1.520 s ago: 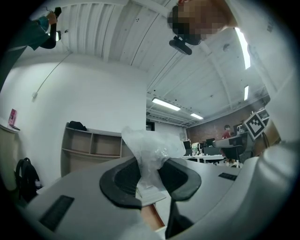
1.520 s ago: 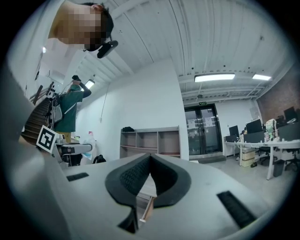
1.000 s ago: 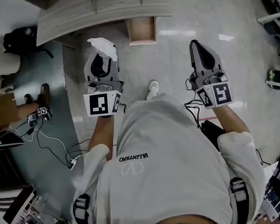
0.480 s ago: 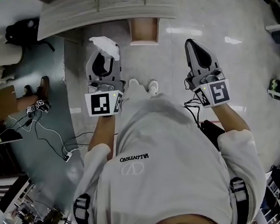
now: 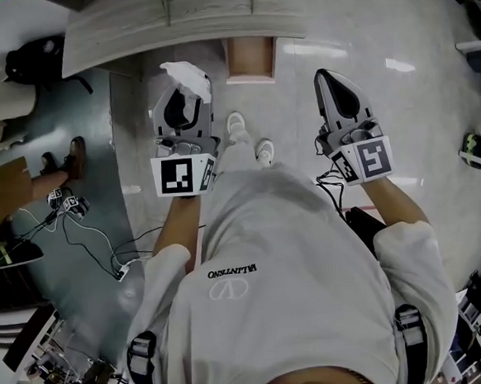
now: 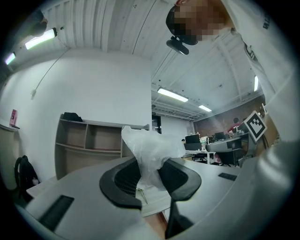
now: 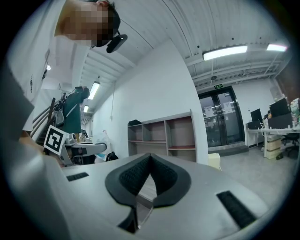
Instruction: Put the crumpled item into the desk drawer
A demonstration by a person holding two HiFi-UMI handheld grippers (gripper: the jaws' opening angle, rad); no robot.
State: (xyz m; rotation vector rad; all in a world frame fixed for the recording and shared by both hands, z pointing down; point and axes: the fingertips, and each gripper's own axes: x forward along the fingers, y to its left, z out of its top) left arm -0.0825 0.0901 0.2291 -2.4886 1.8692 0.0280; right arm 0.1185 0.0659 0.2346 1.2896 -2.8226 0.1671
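Note:
The crumpled item [image 5: 185, 74] is a white, thin, wrinkled wad. It sticks out past the tips of my left gripper [image 5: 184, 90], which is shut on it. In the left gripper view the wad [image 6: 149, 151] fills the gap between the dark pads and rises above them. The wooden desk [image 5: 128, 23] runs along the top of the head view, and its open drawer [image 5: 249, 59] juts out just right of the wad. My right gripper [image 5: 323, 78] hangs to the right of the drawer, its jaws shut and empty, and the pads [image 7: 161, 176] meet at the tip.
A black bag [image 5: 34, 59] lies on the floor left of the desk. Cables [image 5: 95, 244] trail over the floor at the left, near another person's shoe [image 5: 74, 157]. My own shoes [image 5: 237, 127] are below the drawer. An open shelf unit [image 7: 164, 136] stands by the wall.
The desk and drawer have come slightly closer as the person steps forward. Both grippers have moved up towards the desk, the left one still carrying the wad.

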